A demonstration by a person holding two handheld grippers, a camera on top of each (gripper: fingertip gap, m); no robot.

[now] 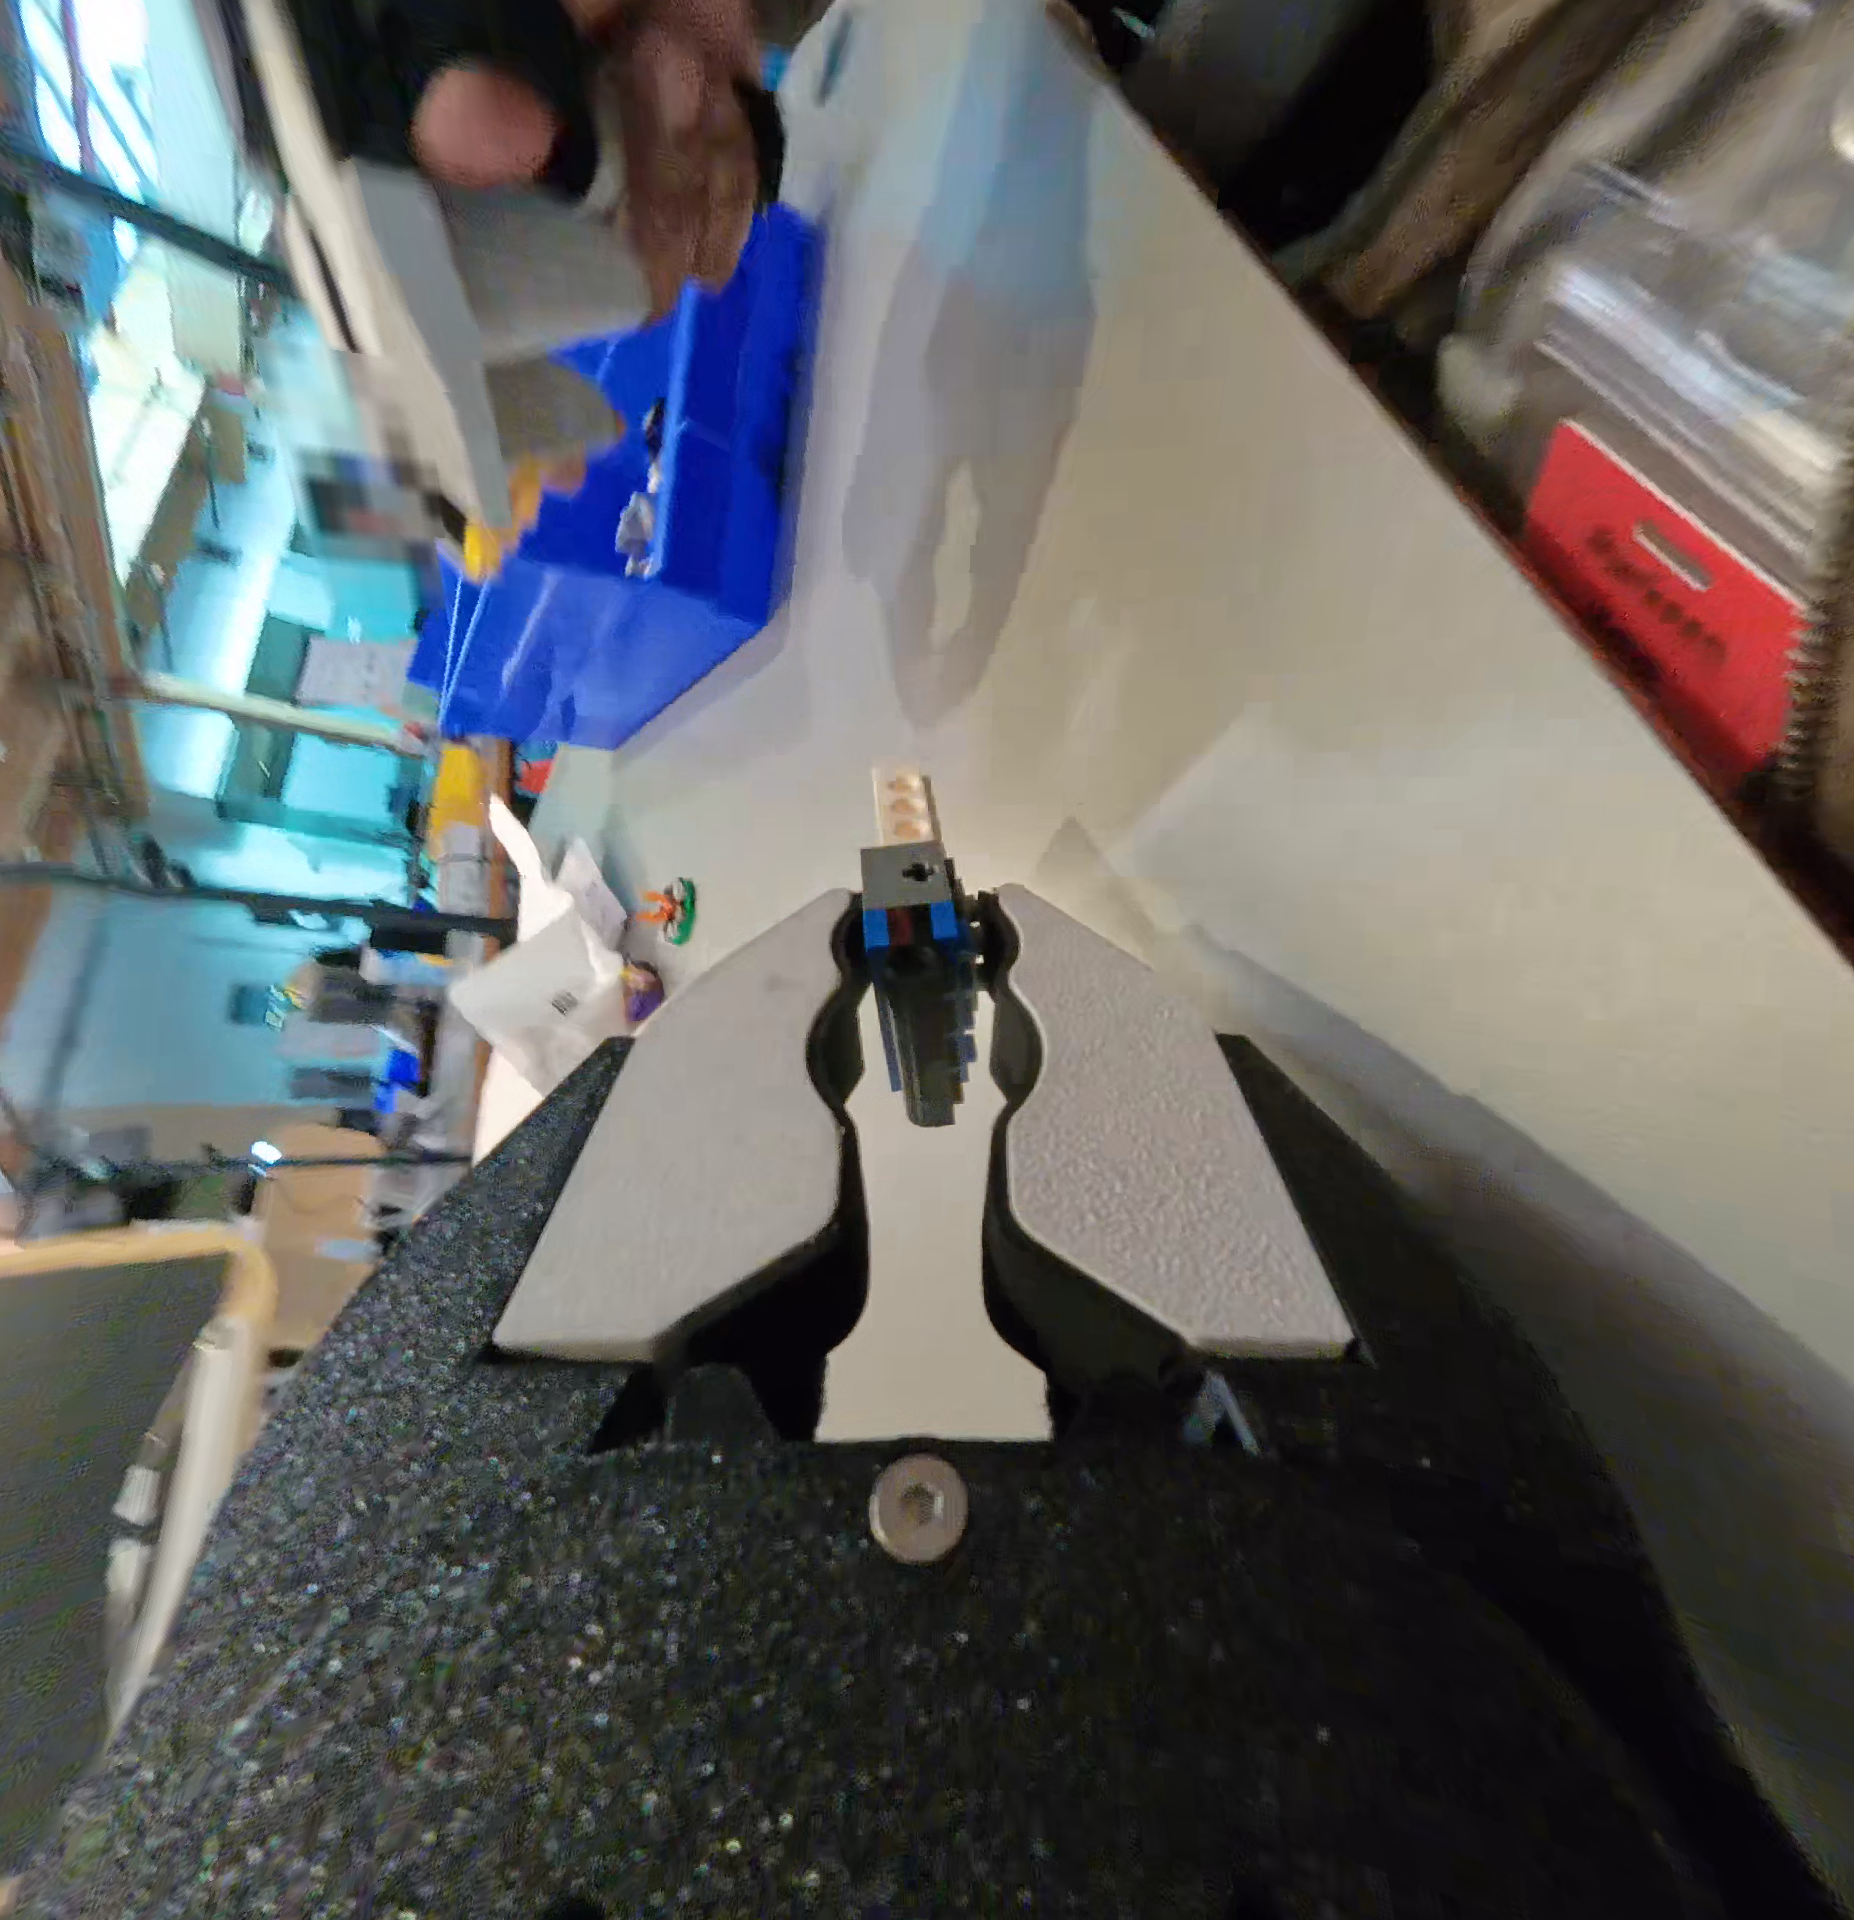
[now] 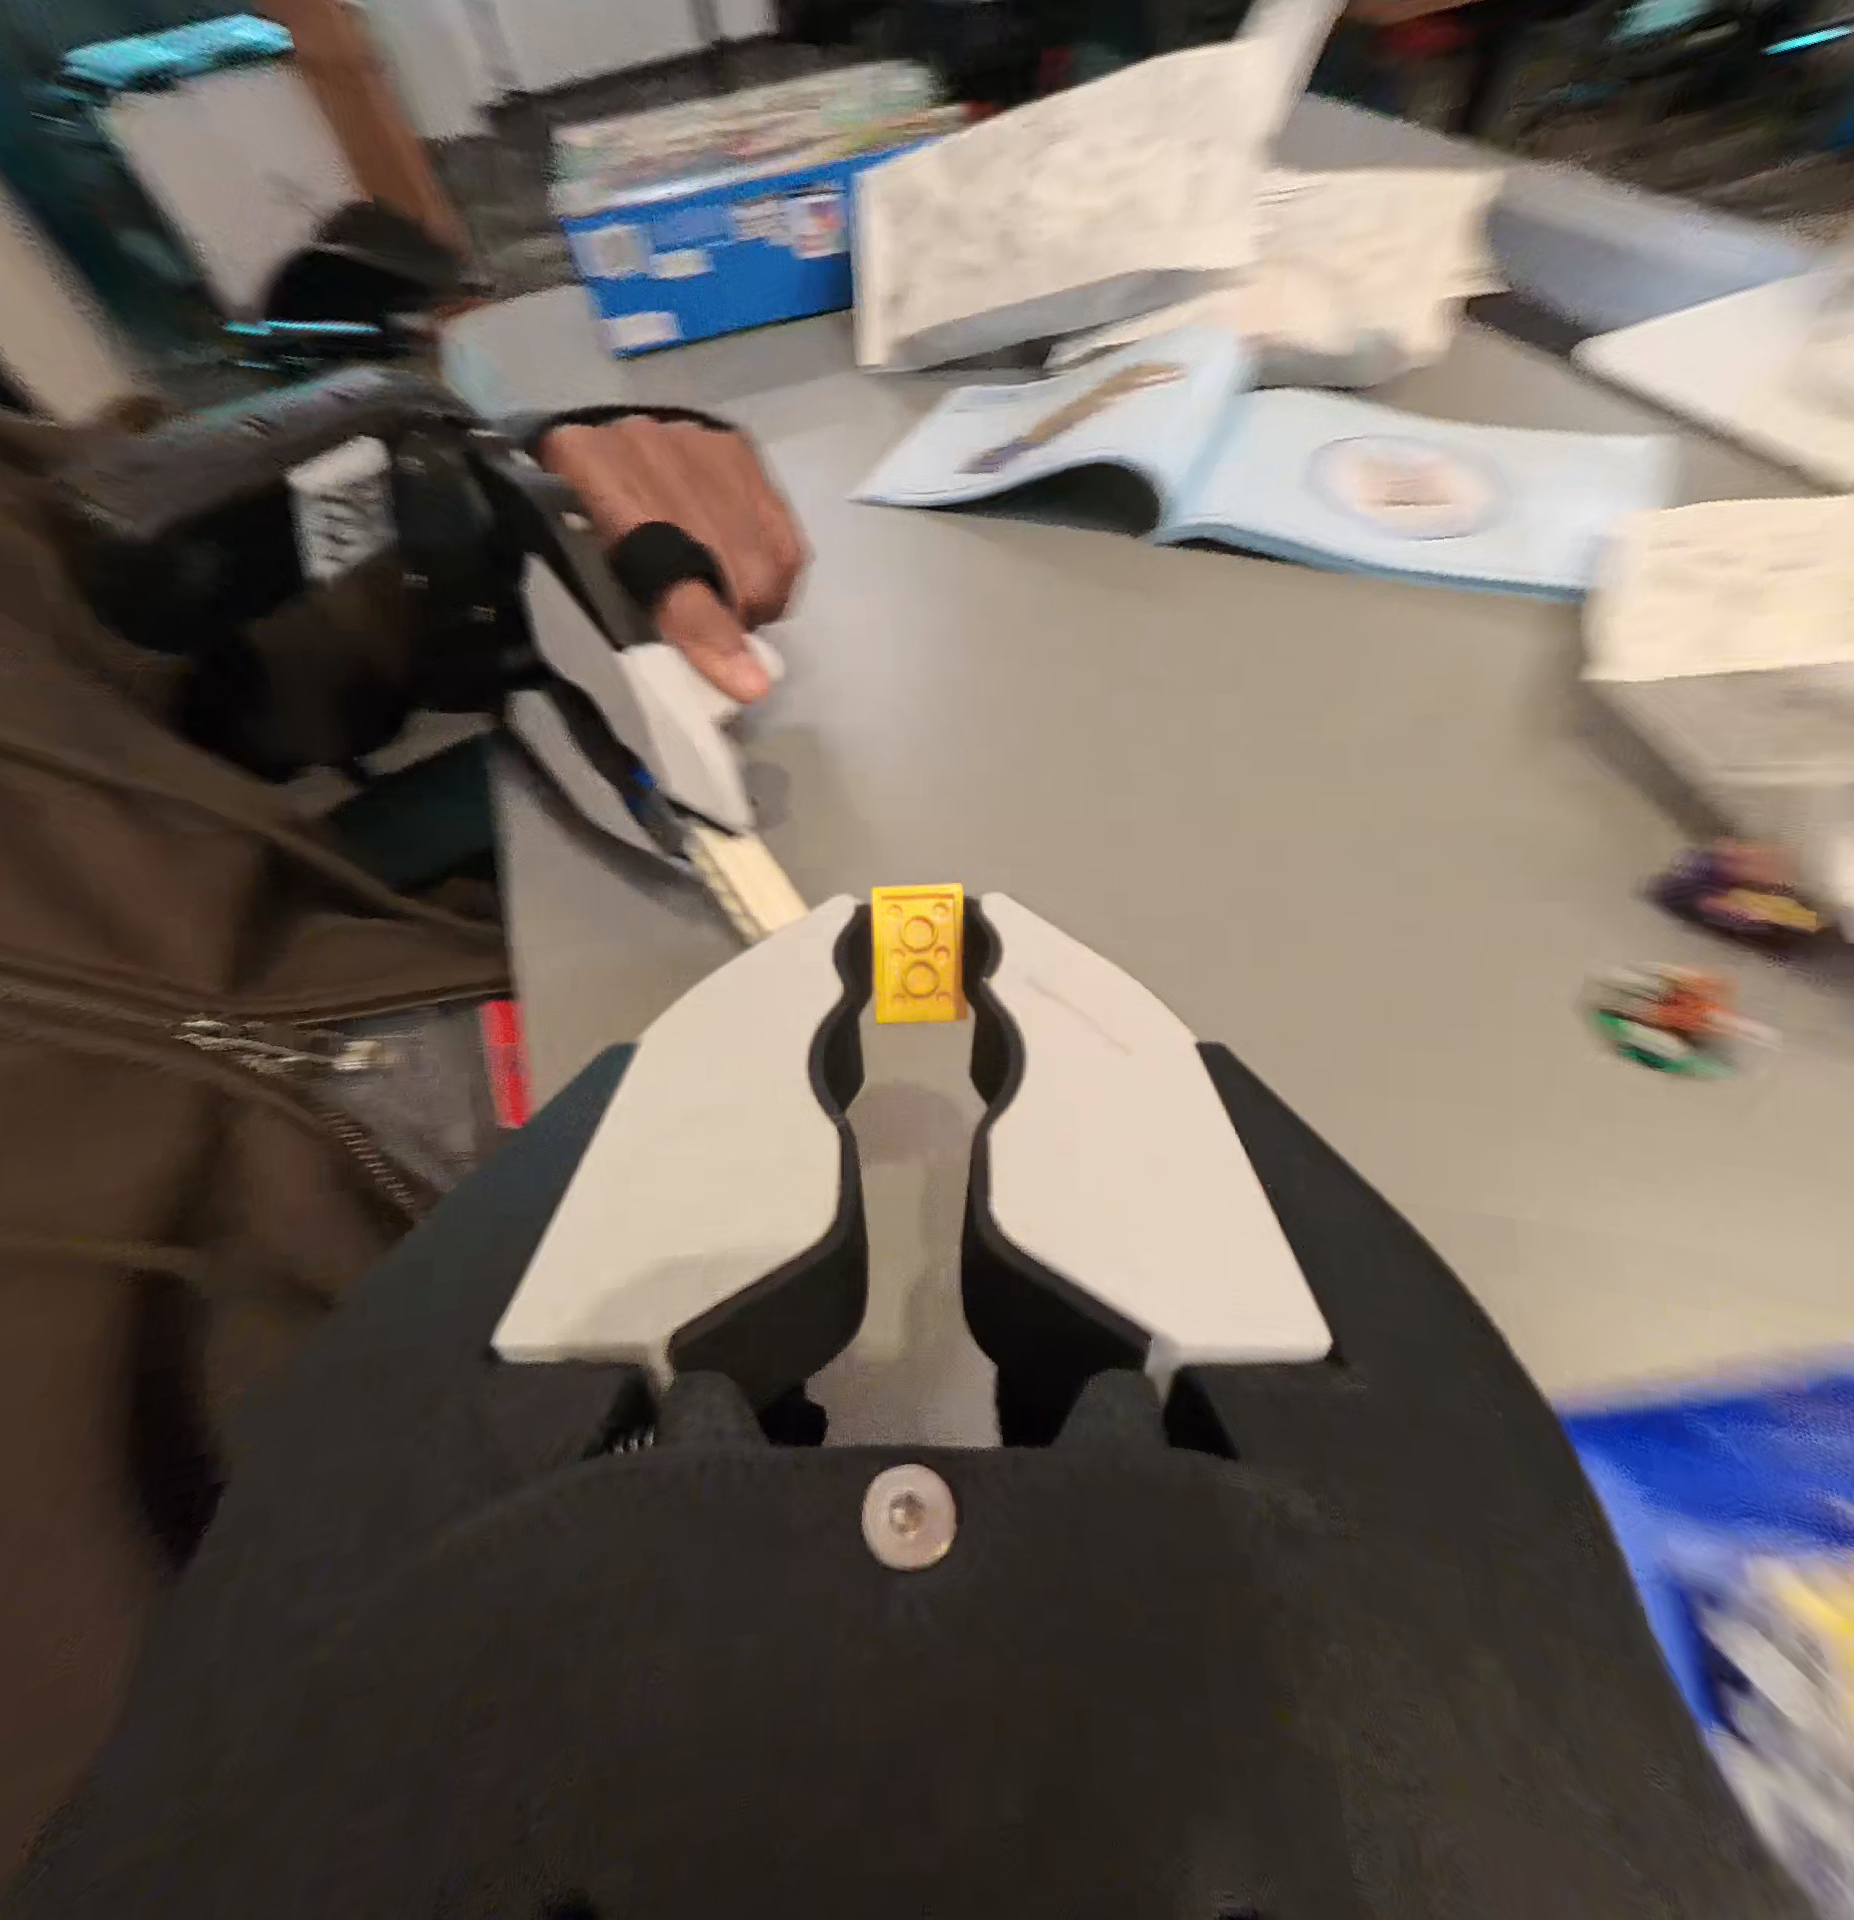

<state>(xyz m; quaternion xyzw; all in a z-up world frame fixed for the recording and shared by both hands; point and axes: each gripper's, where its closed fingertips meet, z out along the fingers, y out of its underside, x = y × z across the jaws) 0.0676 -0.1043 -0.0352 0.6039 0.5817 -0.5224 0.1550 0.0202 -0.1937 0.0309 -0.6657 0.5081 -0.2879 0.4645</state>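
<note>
Left tongs point(image 1: 918, 940): narrowly parted, both pads pressed on a small brick assembly point(image 1: 918, 935) of grey, blue, black and dark red pieces, with a tan studded plate point(image 1: 905, 802) projecting beyond the tips. Held clear above the white tabletop point(image 1: 1214, 727), near its long edge bordering the cluttered shelf side. Seen from the right wrist view as well: left tongs point(image 2: 741, 831) gripped by a hand point(image 2: 684, 540) in a fingerless black glove, tan plate sticking out toward the right tongs.

Right tongs point(image 2: 918, 951): narrowly parted, pads clamped on the two long sides of a yellow 2x3 plate point(image 2: 918, 954), underside with its round tubes facing the camera, raised over the middle of the grey-looking tabletop point(image 2: 1266, 831).

Surroundings: blue divided bin point(image 1: 632, 561) toward one edge of the tabletop; open instruction booklet point(image 2: 1266, 478) and blue product box point(image 2: 715, 239) toward the far edge; small green-and-orange brick piece point(image 2: 1661, 1023) and a purple one point(image 2: 1733, 904) loose near the right edge; white plastic bag point(image 1: 549, 966) at the tabletop's edge.
</note>
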